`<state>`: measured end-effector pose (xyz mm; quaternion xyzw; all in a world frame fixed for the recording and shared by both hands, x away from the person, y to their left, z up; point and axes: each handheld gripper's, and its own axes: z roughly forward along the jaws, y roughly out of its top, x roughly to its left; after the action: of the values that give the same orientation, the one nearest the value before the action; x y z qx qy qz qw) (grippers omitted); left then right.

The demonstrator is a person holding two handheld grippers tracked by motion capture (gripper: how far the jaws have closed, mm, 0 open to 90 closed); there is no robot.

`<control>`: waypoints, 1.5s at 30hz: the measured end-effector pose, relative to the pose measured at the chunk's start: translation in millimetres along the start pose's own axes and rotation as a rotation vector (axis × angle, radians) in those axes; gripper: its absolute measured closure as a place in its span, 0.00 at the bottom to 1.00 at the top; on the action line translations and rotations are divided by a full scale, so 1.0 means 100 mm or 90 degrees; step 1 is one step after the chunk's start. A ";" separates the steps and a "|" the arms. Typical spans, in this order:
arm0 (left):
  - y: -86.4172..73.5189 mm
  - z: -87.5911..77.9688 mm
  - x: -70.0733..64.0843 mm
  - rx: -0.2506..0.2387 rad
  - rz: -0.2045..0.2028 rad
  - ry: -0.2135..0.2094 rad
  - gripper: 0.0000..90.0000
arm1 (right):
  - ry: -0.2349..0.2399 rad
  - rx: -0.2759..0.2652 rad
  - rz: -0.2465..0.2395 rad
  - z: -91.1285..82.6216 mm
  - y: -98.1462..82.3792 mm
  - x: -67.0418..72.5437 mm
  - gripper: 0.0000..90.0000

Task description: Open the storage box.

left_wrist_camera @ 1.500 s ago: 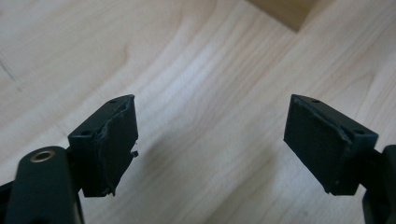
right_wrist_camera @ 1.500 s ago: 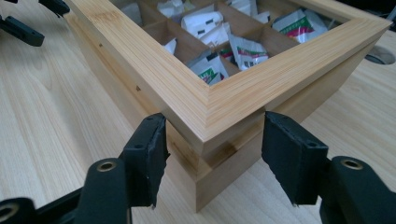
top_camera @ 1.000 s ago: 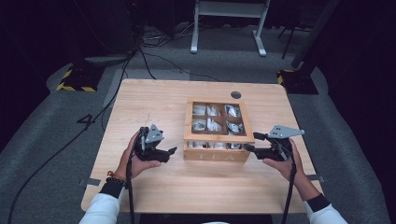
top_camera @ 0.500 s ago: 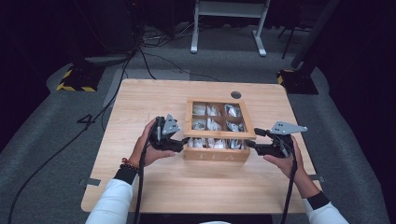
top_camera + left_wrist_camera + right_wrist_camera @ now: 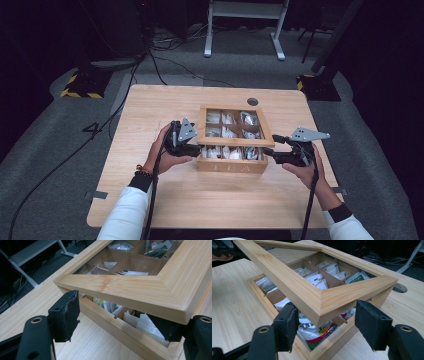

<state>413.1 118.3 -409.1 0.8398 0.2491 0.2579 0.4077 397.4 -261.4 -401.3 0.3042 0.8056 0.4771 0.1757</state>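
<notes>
While the lid (image 5: 140, 290) stands tilted up at its front edge above the box (image 5: 231, 166), which sits mid-table, the step in hand looks like opening the box. The left claw (image 5: 196, 149) is at the box's front left corner with that lid corner between its jaws; they have just been closing but are not clenched, since one pad hangs clear below the frame and the other sits under it. The right claw (image 5: 267, 152) is at the box's front right corner, released, its pads standing off either side of the lid corner. Next, I judge, both claws should bear evenly on the frame and swing it up and back over the box's far side, level enough that it does not twist. The gripper views show the gap under the lid and the sachets (image 5: 317, 333) in the front compartments, which the high view flattens into a closed-looking box. The high view shows both hands flanking the box and the table (image 5: 150, 115) around it.
</notes>
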 end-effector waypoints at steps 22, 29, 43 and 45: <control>0.34 -0.01 0.07 -0.048 0.018 0.000 0.43 | -0.036 0.001 -0.010 -0.22 -0.11 -0.13 0.39; 0.43 -0.04 0.11 -0.059 0.022 -0.002 0.52 | -0.048 0.021 -0.014 -0.29 -0.27 -0.19 0.39; 0.51 -0.08 0.18 -0.066 0.021 0.002 0.56 | -0.049 0.069 -0.001 -0.36 -0.69 -0.27 0.38; 0.52 -0.08 0.19 -0.069 0.018 0.002 0.57 | -0.046 0.076 -0.002 -0.36 -0.75 -0.28 0.38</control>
<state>432.9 106.8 -357.8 0.8196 0.2234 0.2780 0.4484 373.5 -330.3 -449.9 0.3299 0.8263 0.4164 0.1870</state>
